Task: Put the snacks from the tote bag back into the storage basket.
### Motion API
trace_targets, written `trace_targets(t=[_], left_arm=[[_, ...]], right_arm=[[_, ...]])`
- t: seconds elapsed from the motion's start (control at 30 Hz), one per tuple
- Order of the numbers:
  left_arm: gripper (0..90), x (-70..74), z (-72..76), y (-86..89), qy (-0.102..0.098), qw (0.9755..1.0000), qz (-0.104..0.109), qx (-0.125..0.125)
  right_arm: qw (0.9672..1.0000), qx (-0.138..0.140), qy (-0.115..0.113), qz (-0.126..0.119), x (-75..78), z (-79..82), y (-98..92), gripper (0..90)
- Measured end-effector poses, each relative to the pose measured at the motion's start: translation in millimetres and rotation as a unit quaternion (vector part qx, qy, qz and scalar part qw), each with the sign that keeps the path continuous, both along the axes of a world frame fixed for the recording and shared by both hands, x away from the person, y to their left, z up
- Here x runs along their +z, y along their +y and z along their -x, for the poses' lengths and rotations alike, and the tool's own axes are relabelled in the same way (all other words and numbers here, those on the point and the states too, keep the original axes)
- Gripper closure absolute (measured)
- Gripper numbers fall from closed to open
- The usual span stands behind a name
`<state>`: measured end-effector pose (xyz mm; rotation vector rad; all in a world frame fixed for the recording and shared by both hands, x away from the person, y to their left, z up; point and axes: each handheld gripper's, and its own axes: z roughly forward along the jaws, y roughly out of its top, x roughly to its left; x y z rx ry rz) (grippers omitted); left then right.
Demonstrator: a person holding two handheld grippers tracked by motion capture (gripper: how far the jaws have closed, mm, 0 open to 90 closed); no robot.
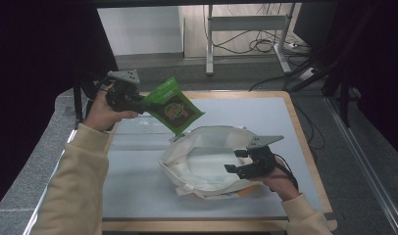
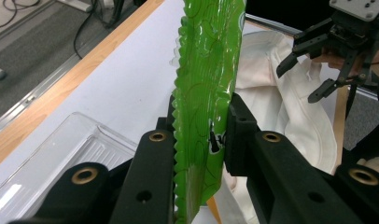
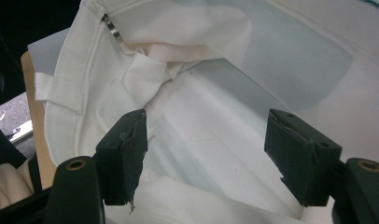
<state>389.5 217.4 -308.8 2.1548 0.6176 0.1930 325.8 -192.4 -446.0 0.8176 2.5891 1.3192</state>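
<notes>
I had the green snack pouch (image 1: 173, 105) pinched by its crimped edge in my left tool (image 1: 138, 105), the jaws closed flat on the foil, and it hung in the air above the counter (image 1: 138, 196), just beyond the far-left rim of the white cloth bag (image 1: 207, 161). My right tool (image 1: 243, 164) sat at the bag's near-right rim with its jaws spread wide and nothing between them; in the right gripper view its pads (image 3: 124, 154) pointed into the bag's open mouth.

To do this well, I judged, I should carry the pouch over the middle of the opening, tip its free end down, and let go only once it was below the rim, while my right tool kept the mouth from sagging shut.

By count: one pouch, one bag, one clear plastic tray (image 2: 61, 154), two tools.
</notes>
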Motion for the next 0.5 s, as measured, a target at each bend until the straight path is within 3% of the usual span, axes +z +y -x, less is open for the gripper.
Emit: trace_targets(t=[0.1,0.5], left_arm=[[76.1,0.2,-1.9,5.3,0.003,0.9999,0.012,0.002],[76.1,4.0,-12.6,17.4,0.004,0.9997,-0.001,0.022]], right_arm=[[1.0000,0.001,0.000,0.000,-0.8,-0.2,0.5,30.3],[1.0000,0.002,0.004,0.004,-2.9,-0.7,2.0,30.2]])
